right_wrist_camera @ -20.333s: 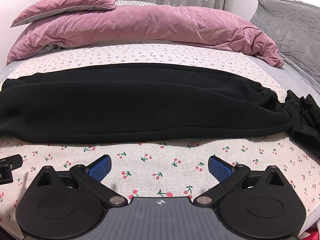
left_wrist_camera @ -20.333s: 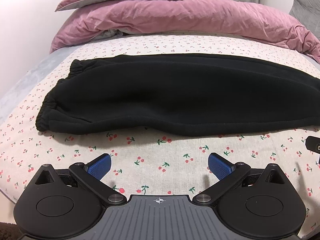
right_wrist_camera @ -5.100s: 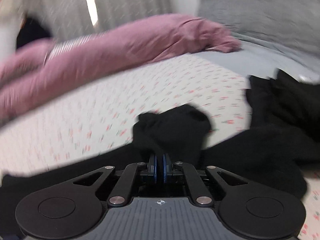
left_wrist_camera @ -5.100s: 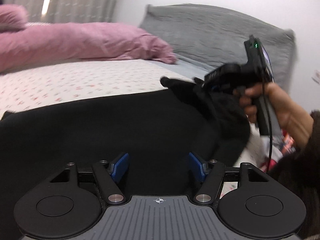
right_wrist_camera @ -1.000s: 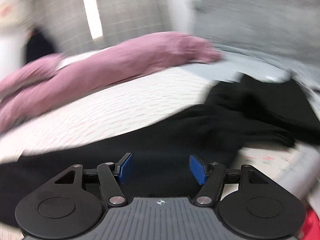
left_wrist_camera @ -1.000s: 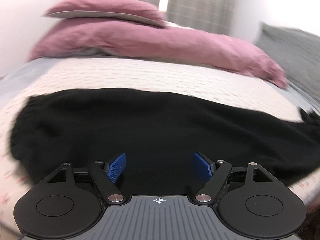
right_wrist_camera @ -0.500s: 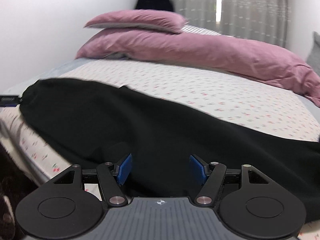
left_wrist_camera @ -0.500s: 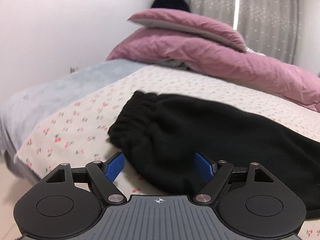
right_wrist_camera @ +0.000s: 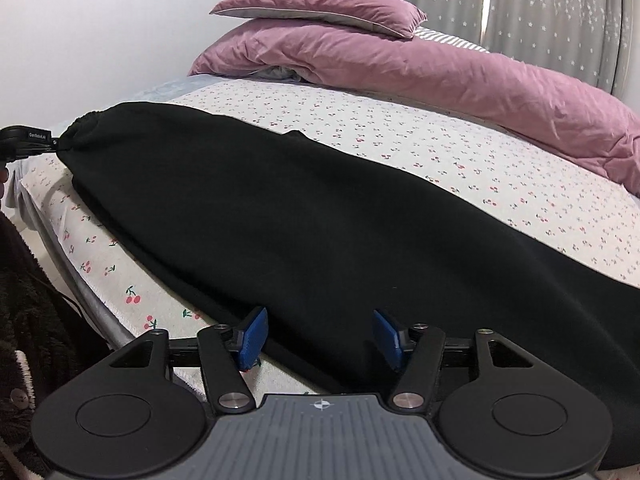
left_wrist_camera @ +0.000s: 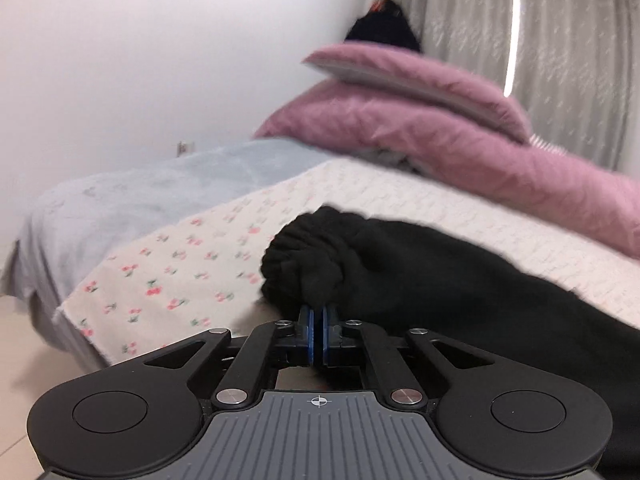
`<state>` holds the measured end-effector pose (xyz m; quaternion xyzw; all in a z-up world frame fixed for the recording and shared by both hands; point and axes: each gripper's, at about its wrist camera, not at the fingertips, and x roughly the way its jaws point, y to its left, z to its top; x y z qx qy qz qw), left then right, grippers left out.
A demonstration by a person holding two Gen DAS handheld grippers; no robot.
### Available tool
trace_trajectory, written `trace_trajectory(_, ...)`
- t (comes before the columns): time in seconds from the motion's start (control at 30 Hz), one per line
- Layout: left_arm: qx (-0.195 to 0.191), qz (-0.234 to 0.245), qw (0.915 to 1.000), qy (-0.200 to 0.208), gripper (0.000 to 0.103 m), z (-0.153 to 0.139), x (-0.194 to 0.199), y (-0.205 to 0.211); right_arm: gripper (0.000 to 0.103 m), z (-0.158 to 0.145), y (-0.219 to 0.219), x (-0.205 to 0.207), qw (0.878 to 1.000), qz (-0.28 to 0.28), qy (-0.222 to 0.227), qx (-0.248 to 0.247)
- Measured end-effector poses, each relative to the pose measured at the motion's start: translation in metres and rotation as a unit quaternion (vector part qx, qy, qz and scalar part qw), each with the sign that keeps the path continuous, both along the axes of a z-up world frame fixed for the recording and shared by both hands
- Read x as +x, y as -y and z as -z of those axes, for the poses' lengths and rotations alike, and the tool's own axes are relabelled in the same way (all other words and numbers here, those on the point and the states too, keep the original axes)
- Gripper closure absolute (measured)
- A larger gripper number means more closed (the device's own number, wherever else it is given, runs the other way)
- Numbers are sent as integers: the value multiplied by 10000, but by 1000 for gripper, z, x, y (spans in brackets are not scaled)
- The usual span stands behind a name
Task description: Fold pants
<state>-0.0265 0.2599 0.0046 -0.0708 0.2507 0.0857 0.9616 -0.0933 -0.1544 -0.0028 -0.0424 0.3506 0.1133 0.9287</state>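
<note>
Left gripper (left_wrist_camera: 319, 322) pinched on the bunched end of the black pants (right_wrist_camera: 320, 216); right gripper (right_wrist_camera: 320, 338) spread wide.

The pants lie stretched along the front edge of the bed (right_wrist_camera: 460, 152), on its cherry-print sheet (left_wrist_camera: 168, 264), with the gathered end at the bed's left corner, lifted a little between the left gripper's blue pads (left_wrist_camera: 307, 330). The right gripper hovers low over the middle of the pants near the front edge, holding nothing. A pink duvet (right_wrist_camera: 420, 68) and pillow (right_wrist_camera: 320, 4) lie along the bed's far edge.

Pink duvet (right_wrist_camera: 440, 64) and pillow (right_wrist_camera: 320, 4) on cherry-print sheet (right_wrist_camera: 480, 160).
</note>
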Motion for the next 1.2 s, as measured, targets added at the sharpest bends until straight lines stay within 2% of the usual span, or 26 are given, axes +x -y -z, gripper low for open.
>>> trace_trajectory(0.07, 22, -35, 9992, -403, 96, 9, 10, -2, 51, 2, 1, -3, 10000, -35, -67, 5)
trace_trajectory(0.13, 232, -9, 9976, -652, 92, 12, 15, 2, 52, 4, -1, -2, 9997, -96, -223, 0)
trace_trajectory(0.23, 436, 11, 9973, -588, 83, 5, 7, 8, 52, 2, 2, -4, 9993, -135, -333, 87)
trace_trajectory(0.3, 501, -6, 9976, -474, 64, -4, 0, 10, 52, -7, 7, -6, 9991, -133, -247, 312)
trace_trajectory(0.4, 631, 222, 9975, -211, 43, -22, -2, 17, 51, -21, 17, -2, 9973, -151, -94, 707)
trace_trajectory(0.47, 722, 520, 9960, -2, 38, -34, 3, 28, 46, -30, 20, 6, 9968, -76, 9, 796)
trace_trajectory(0.53, 713, 953, 9929, 75, 35, -45, 15, 42, 46, -37, 19, 18, 9968, 51, 74, 795)
trace_trajectory(0.6, 547, 1615, 9853, 53, 35, -53, 31, 59, 46, -41, 19, 32, 9959, 98, 51, 899)
trace_trajectory(0.67, 475, 2270, 9727, -48, 35, -60, 51, 82, 46, -42, 18, 45, 9948, 103, 24, 1015)
trace_trajectory(0.77, 766, 2956, 9521, -155, 35, -63, 78, 120, 46, -43, 15, 63, 9950, 120, 0, 988)
trace_trajectory(0.83, 811, 3152, 9452, -247, 35, -61, 95, 139, 47, -45, 14, 75, 9959, 8, 1, 901)
trace_trajectory(0.9, 587, 3452, 9361, -337, 35, -55, 115, 155, 51, -47, 16, 92, 9963, -98, 40, 855)
trace_trajectory(1.0, 324, 3692, 9284, -250, 35, -37, 129, 169, 60, -45, 26, 125, 9937, -147, -56, 1106)
trace_trajectory(1.1, 437, 4054, 9130, 107, 35, -11, 129, 180, 66, -36, 36, 158, 9891, -160, -257, 1441)
trace_trajectory(1.2, 752, 4143, 9070, -11, 35, 13, 130, 188, 67, -24, 34, 194, 9857, -360, -588, 1541)
